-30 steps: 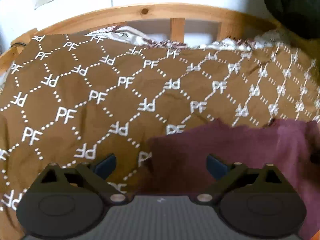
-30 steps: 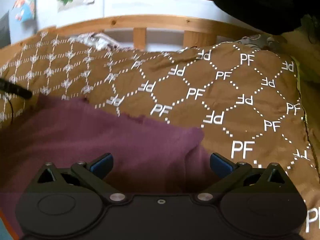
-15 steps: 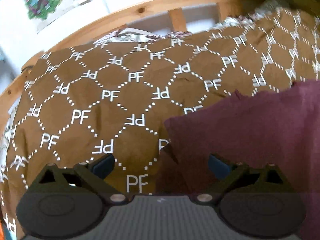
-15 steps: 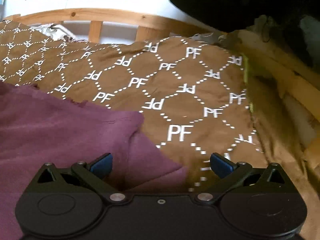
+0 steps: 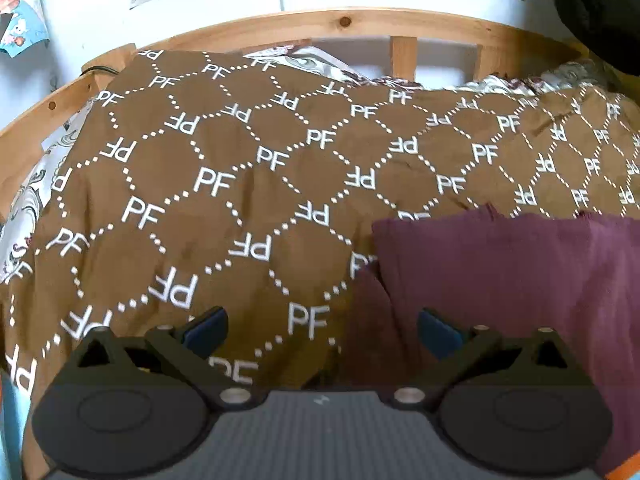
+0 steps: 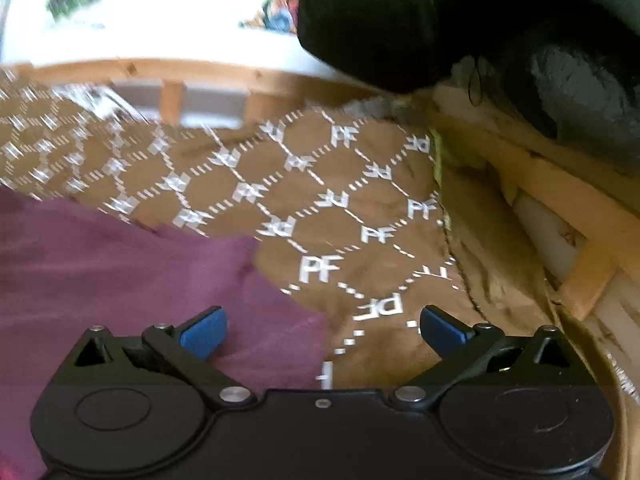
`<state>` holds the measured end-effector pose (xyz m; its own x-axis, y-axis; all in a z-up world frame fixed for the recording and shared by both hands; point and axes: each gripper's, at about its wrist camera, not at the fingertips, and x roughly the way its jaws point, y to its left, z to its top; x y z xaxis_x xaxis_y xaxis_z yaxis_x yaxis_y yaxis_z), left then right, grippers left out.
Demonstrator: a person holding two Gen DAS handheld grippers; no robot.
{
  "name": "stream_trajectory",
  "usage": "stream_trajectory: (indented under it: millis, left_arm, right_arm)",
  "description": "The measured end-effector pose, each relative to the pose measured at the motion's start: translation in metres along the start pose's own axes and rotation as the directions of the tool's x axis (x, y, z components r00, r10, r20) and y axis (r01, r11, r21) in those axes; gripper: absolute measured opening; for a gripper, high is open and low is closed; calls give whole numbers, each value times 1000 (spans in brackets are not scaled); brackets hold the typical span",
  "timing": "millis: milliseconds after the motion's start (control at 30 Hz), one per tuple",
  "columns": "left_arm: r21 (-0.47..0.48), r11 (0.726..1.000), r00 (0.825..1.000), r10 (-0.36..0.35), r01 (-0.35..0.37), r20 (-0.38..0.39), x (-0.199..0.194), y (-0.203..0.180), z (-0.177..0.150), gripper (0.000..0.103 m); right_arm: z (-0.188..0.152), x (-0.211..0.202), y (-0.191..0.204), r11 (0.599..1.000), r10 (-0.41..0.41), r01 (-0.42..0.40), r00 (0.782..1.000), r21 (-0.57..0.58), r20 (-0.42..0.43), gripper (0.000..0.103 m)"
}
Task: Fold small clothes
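A maroon cloth [image 5: 500, 272] lies flat on a brown bedspread printed with white PF letters [image 5: 240, 184]. In the left wrist view it fills the lower right; its left edge passes between my fingers. My left gripper [image 5: 322, 330] is open and empty above that edge. In the right wrist view the maroon cloth [image 6: 120, 264] fills the lower left, its right corner reaching between the fingers. My right gripper [image 6: 323, 330] is open and empty above that corner. The right view is motion-blurred.
A wooden bed rail [image 5: 344, 24] curves along the far side, with a white wall behind it. A wooden rail [image 6: 560, 200] runs along the bed's right side. A large black bundle [image 6: 460, 20] sits at the upper right.
Both grippers have swung outward: the left now looks more over the cloth's left edge, the right more over its right corner and the bed's right rail. Both stay open.
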<state>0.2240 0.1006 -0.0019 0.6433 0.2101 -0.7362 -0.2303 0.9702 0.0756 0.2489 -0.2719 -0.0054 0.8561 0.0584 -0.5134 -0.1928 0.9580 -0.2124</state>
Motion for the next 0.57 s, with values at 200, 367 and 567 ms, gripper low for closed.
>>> stream_trajectory:
  millis: [200,367,567]
  left_arm:
    - [115,990,997,80,-77,-22,-3,-30,-22,103]
    - [217,964,987,160,-156,-2,-4,-50,-37,102]
    - [112,979,985,171,-169,-8,-20,-47,-39,102]
  right_arm:
    - [-16,-20,17,999,51,-51,998,-1,-31,102]
    - [-41,-26,28,999,9,-11,998,-33,-63,102]
    - [-45,-44,34,1000,8,-8,1000,-27,0,102]
